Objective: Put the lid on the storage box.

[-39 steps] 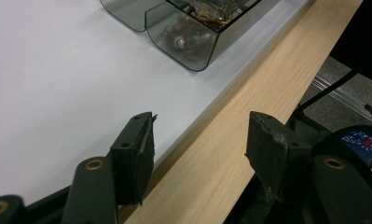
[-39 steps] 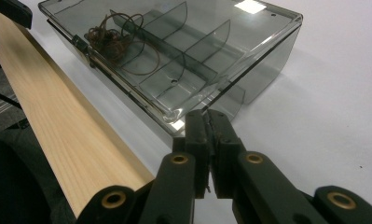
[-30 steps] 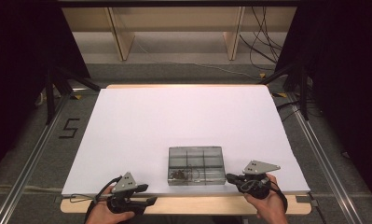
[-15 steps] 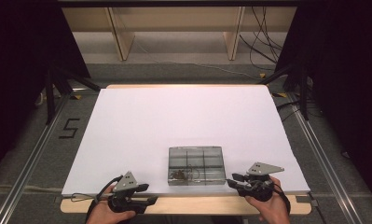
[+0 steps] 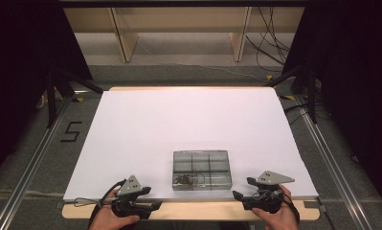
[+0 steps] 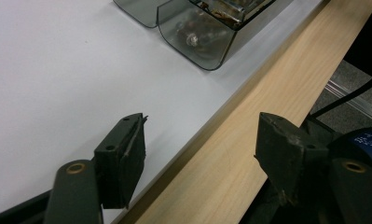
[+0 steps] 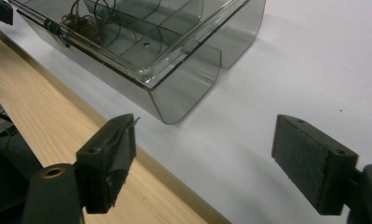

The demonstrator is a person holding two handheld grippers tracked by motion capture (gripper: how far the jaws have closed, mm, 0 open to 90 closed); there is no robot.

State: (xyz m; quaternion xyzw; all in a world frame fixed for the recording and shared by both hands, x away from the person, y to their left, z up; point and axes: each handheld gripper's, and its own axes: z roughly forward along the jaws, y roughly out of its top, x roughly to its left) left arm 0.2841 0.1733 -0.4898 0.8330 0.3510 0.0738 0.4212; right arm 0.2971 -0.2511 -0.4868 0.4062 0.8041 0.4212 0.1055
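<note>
Listing from largest to smallest.

Room: dark curtains to either side, pale wooden shelving (image 5: pixel 179 33) at the back, grey floor with loose cables (image 5: pixel 270 43) at the far right, metal rails (image 5: pixel 30 163) along both sides of the table, a "5" marked on the floor at left.

Table (image 5: pixel 193 211): light wood, bare only along the near edge. Level and firm by the look of it.

Sheet (image 5: pixel 179 124): white, matte, covering nearly the whole top. Smooth, so a light case would likely slide on it if pushed from one side.

Box (image 5: pixel 201 169): smoky clear plastic, shallow, divided into compartments, rounded corners, lying flat at the near centre of the sheet, close to the wood edge and between the two tools. A tangle of thin wire and small parts sits in the near-left compartment; the others look empty. Judged light, rigid, slick-walled and brittle under a hard squeeze. Best taken across a short end wall or a rounded corner, gently, and kept level so the contents stay put. Whether a lid is shut I cannot tell.

Left gripper (image 5: pixel 152 207): held at the near edge, left of the box, jaws wide apart, nothing between them.

Right gripper (image 5: pixel 241 190): held at the near edge, right of the box, jaws wide apart, nothing between them.
</note>
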